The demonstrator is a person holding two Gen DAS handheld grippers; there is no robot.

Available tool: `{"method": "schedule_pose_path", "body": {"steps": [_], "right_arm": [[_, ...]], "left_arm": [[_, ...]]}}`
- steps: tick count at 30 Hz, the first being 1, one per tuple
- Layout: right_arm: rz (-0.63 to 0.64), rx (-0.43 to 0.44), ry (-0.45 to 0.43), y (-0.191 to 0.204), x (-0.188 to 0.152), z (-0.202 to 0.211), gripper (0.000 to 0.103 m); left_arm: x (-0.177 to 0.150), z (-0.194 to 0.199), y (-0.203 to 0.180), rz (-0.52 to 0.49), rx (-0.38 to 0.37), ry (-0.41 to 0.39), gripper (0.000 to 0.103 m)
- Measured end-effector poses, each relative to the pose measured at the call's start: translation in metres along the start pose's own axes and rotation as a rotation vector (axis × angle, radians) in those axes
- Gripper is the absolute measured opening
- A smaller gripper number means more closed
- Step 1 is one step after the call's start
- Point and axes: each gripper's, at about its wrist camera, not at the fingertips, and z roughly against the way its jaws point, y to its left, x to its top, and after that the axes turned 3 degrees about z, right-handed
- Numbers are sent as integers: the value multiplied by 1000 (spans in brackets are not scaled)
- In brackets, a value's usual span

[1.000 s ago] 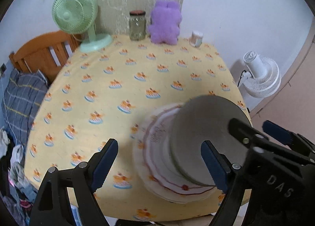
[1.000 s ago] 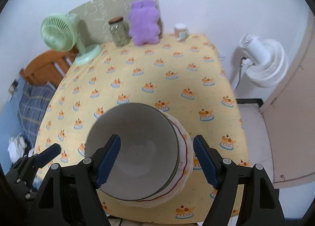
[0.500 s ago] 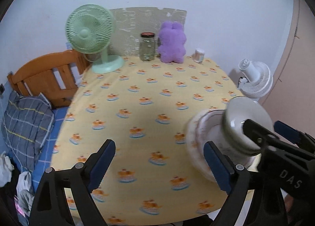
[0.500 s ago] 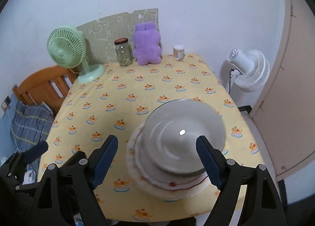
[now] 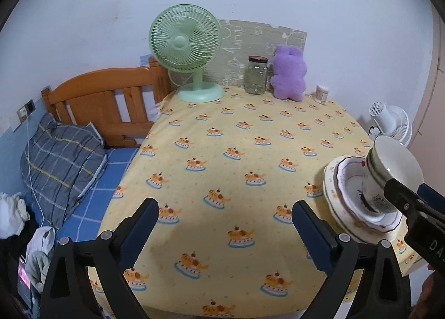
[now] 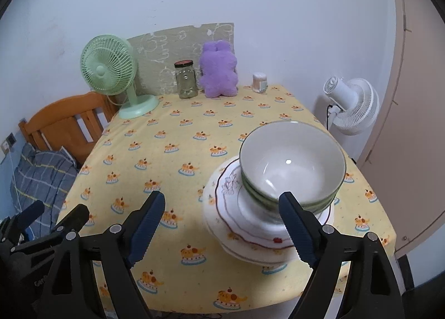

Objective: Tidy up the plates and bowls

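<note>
Both views are taken from the near table edge, angled down and facing the far wall. The left wrist view is set further left, with the bed (image 5: 83,130) included. The table (image 6: 194,130), fan (image 6: 109,69) and stacked dishes (image 6: 267,207) are shared.

Left gripper (image 5: 225,231) jaws just widened, empty; right gripper (image 6: 222,226) likewise.

The right tongs (image 5: 417,199) cover the near side of the bowls (image 5: 389,169) in the left view, and their body runs off the edge. The plates (image 6: 250,224) lie partly under the bowls. The small jar's (image 6: 260,82) label is too small to read.
</note>
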Motion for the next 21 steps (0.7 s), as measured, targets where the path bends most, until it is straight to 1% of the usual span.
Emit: {"method": "schedule_pose_path", "body": {"steps": [4, 9, 12, 15, 21], "right_arm": [[-2, 3, -16, 3, -20, 5, 86], [-13, 5, -32, 3, -40, 13, 87], [-18, 1, -44, 3, -45, 17, 88], [-20, 1, -54, 4, -49, 22, 88], [-19, -6, -71, 6, -55, 32, 90]], "left_arm": [[-14, 11, 3, 5, 31, -44, 98], [-27, 20, 6, -8, 14, -55, 98], [-32, 24, 6, -14, -1, -58, 98], [-37, 30, 4, -35, 3, -72, 98], [-41, 35, 7, -27, -16, -78, 98]]}}
